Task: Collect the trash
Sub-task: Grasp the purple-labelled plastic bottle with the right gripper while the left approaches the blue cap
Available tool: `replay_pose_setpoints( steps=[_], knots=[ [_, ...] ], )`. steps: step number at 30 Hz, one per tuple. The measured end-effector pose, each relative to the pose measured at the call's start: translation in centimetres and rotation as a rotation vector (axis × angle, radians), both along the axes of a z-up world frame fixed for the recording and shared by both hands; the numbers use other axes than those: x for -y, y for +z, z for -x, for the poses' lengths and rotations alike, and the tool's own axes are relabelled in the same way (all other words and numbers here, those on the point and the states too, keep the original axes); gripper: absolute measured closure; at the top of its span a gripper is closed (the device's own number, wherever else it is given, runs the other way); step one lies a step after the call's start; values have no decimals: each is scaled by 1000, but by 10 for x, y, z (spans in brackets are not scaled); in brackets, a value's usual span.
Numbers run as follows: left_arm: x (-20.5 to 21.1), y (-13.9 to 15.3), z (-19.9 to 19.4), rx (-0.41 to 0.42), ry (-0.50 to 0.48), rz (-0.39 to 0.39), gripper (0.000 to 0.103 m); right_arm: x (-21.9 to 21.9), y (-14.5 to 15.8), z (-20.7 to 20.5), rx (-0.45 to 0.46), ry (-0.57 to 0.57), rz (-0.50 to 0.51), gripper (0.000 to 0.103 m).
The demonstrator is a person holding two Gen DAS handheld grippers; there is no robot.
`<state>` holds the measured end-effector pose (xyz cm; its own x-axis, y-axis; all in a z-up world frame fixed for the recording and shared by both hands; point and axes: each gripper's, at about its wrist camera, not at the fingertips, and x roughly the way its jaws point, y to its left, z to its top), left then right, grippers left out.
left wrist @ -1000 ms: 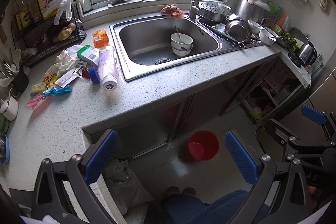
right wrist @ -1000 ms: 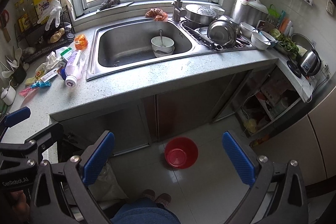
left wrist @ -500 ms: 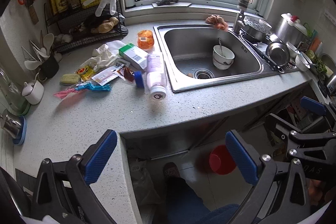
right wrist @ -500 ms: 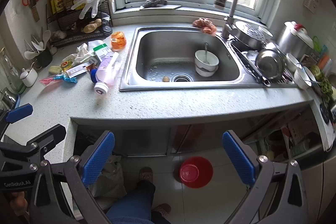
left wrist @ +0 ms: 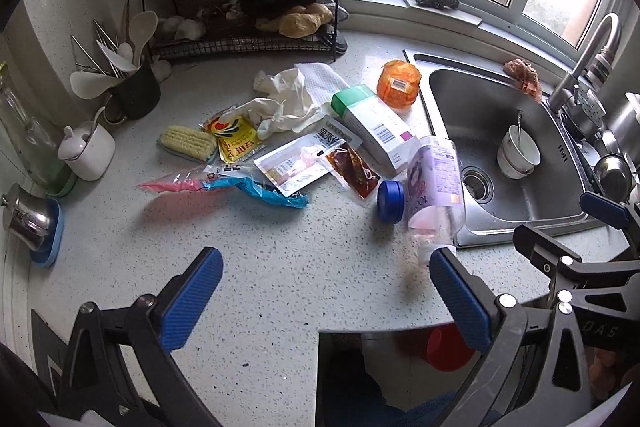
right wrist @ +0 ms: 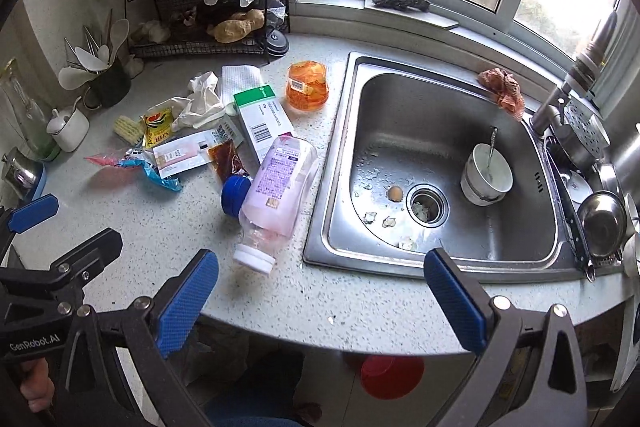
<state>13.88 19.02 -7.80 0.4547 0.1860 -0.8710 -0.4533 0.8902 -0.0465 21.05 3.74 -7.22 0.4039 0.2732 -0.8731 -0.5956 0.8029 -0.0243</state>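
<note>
- Both grippers have come in over the counter [left wrist: 280,287] since a moment ago, so the litter that lay far off now sits just ahead of their fingers, and the floor has slipped to the bottom edge of each view.
- Left gripper [left wrist: 326,301]: jaws spread wide, holding nothing, hovering above bare counter.
- Right gripper [right wrist: 320,301]: jaws likewise spread wide and empty, over the counter's front edge, with the sink [right wrist: 440,163] ahead to its right.
- Ahead of the left gripper and to its right lies a clear bottle [left wrist: 436,187] on its side, its neck close to that gripper's right finger [left wrist: 460,299]; whether they touch I cannot tell.
- Seen from the right gripper, the same bottle [right wrist: 276,195] lies just ahead of its left finger [right wrist: 184,303], with a blue cap [right wrist: 236,195] touching its left side.
- Farther ahead of the left gripper: a white and green box [left wrist: 372,127], a sauce sachet [left wrist: 352,167], a pink and blue wrapper [left wrist: 224,185], a yellow packet [left wrist: 234,139] and crumpled gloves [left wrist: 284,103].
- Orange netted tub [left wrist: 399,85] stands beyond the box, near the sink's corner.
- Bowls with a spoon [right wrist: 486,175] sit inside the sink.
</note>
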Motion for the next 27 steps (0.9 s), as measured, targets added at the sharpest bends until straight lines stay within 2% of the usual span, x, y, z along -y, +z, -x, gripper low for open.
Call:
replay_pose_setpoints(
  steps=[7,12,20,21,22,23,27],
  knots=[
    [-43,-35,-37,-84,26,16,0,-44,-35,-43,-105,20,46,0],
    [-59,-58,-54,-122,23,65,0,-62,-55,-58,-153,8,92,2],
    [-68,-75,-72,-154,-5,89,0,-79,-89,-73,-267,-18,127,20],
    [-68,-76,-73,-157,-6,91,0,-79,-93,-73,-287,-20,128,27],
    [-68,-77,-73,-154,-8,96,0,-80,-97,-73,-301,-18,124,42],
    [-67,-77,-73,-153,-9,98,0,-79,-99,-73,-312,-15,118,46],
    [-61,-72,-70,-144,-23,104,0,-72,-94,-70,-287,-10,111,50]
  ],
)
